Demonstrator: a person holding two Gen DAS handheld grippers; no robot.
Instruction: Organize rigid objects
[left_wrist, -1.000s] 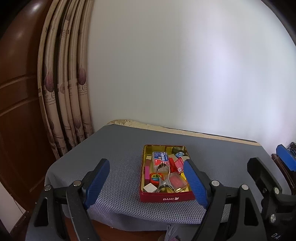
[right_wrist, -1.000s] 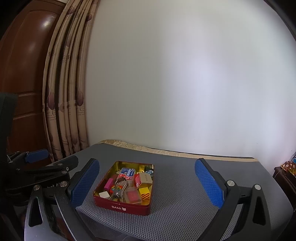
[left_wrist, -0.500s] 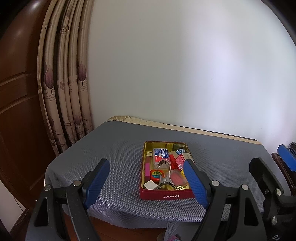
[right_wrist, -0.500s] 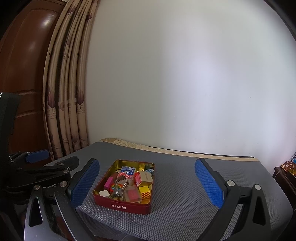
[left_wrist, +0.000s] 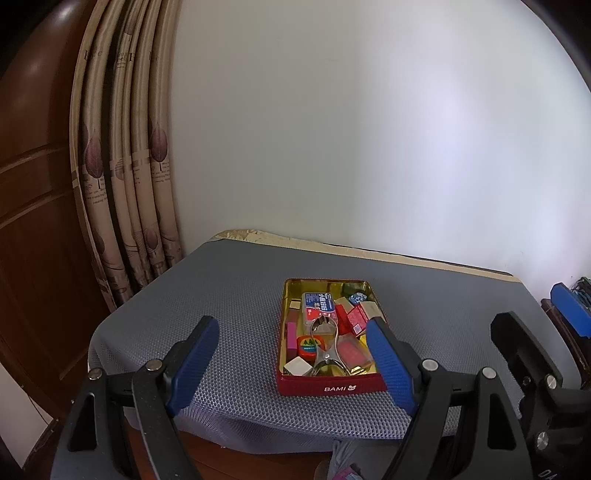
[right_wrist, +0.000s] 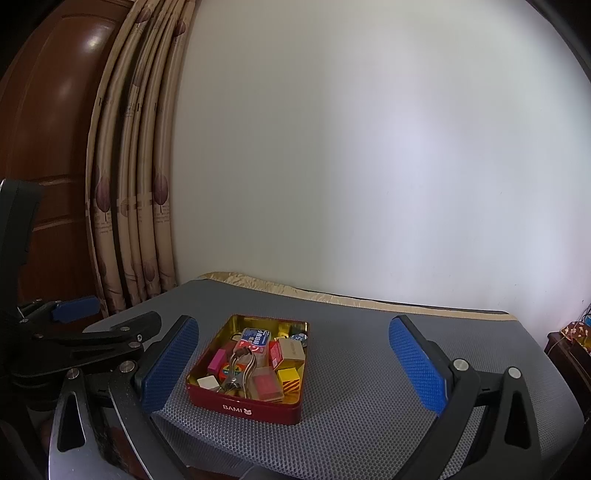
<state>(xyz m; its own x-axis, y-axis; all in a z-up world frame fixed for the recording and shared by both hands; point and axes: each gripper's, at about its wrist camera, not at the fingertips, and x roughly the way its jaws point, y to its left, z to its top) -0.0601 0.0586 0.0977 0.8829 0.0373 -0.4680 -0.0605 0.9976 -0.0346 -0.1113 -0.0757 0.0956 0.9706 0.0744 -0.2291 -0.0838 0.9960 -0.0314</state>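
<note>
A red BAMI tin (left_wrist: 332, 387) (right_wrist: 258, 406) with a gold inside sits on the grey mesh-covered table (left_wrist: 229, 295) (right_wrist: 362, 387). Several small items lie in it: a silver metal tool (left_wrist: 327, 350) (right_wrist: 238, 365), a blue and white box (left_wrist: 317, 304) (right_wrist: 255, 336), a pink block (right_wrist: 217, 361), a yellow block (right_wrist: 289, 379), a white cube (left_wrist: 297, 367). My left gripper (left_wrist: 291, 367) is open, hovering before the table's front edge with the tin beyond its right finger. My right gripper (right_wrist: 293, 367) is open and empty, with the tin beyond its fingers, toward the left one.
A white wall rises behind the table. Beige curtains (left_wrist: 125, 177) (right_wrist: 136, 184) and a dark wooden door (left_wrist: 33, 184) stand to the left. The other gripper shows at each view's edge. A dark stand with small items (right_wrist: 570, 339) is at the right.
In the left wrist view the tin and table shifted slightly up and back; otherwise both grippers stay open and still.
</note>
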